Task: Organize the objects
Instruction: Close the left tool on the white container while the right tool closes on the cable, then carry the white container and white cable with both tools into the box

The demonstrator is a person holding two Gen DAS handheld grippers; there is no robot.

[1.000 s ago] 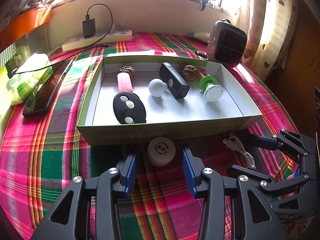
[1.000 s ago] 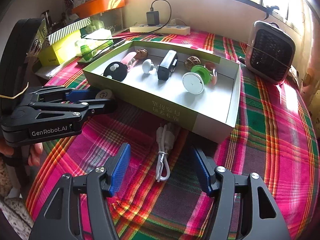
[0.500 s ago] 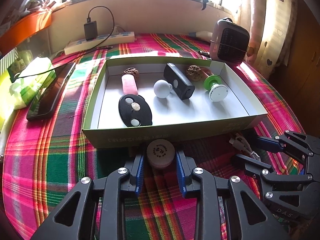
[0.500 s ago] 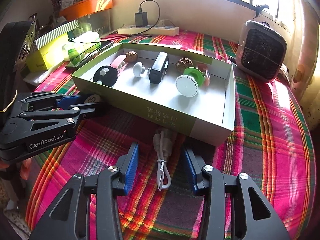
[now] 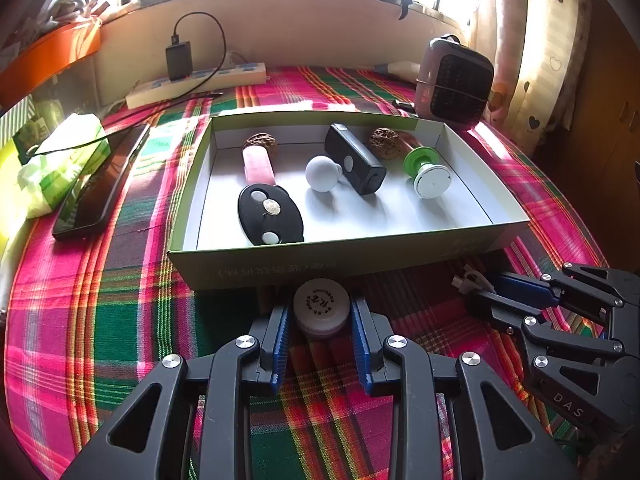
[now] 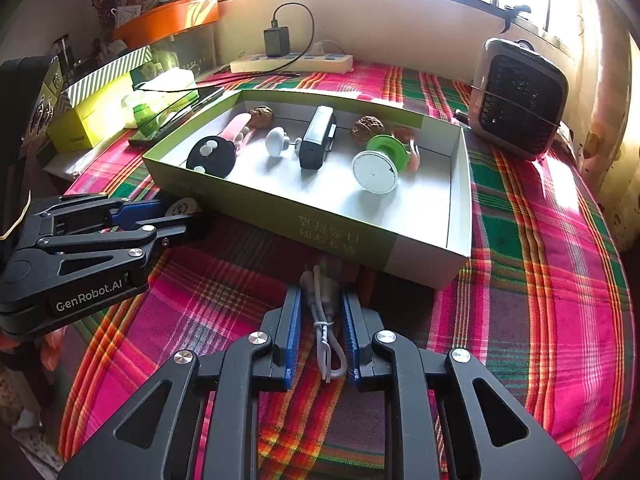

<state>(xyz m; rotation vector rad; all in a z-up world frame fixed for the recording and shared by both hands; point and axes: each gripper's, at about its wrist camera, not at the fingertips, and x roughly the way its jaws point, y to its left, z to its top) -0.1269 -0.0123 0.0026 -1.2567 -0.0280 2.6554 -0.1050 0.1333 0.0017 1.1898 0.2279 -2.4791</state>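
Left gripper (image 5: 321, 320) pinching the small round white plastic jar (image 5: 321, 307) on the plaid desk, just near the green-walled cardboard box (image 5: 280, 264) — right gripper (image 6: 320, 320), fingers just closing, clamped on the bundled white cable (image 6: 325, 316).

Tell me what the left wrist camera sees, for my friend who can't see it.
The left gripper is shut on a small round white jar on a plaid tablecloth. Just behind stands an open green box holding small objects; the right gripper pinches a white cable.
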